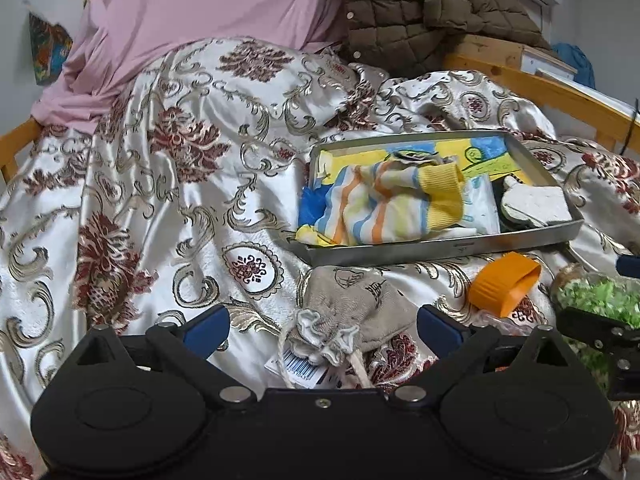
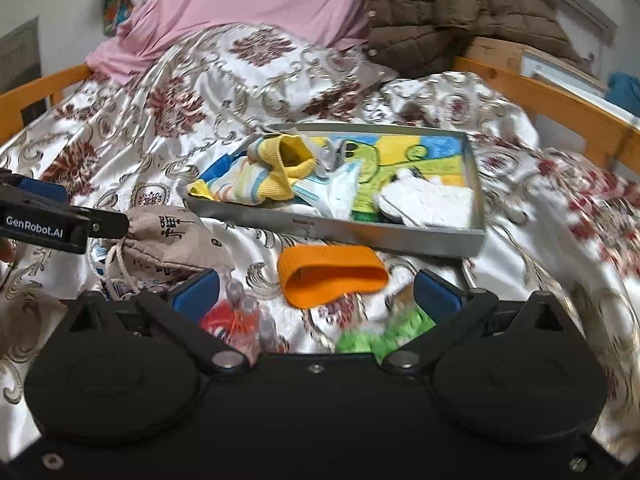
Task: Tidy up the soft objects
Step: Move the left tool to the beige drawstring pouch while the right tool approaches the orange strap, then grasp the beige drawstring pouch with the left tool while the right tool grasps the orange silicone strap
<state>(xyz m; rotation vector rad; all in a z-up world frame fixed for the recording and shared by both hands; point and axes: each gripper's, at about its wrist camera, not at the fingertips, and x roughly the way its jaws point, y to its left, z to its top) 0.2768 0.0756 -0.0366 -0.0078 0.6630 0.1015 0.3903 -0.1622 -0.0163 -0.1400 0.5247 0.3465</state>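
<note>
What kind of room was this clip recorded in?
Most likely a bedroom: the work surface is a bed with a floral satin bedspread, a pink pillow at its head and a wooden bed frame.

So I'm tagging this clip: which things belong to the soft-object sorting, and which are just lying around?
Job:
metal tray
striped sock
white mitt
grey drawstring pouch
orange band

Lying about:
brown quilted jacket
pink sheet
patterned bedspread
wooden bed frame

orange band (image 2: 332, 276) blocking tray (image 2: 340, 236) front, bedspread (image 1: 160, 200) open leftward
</note>
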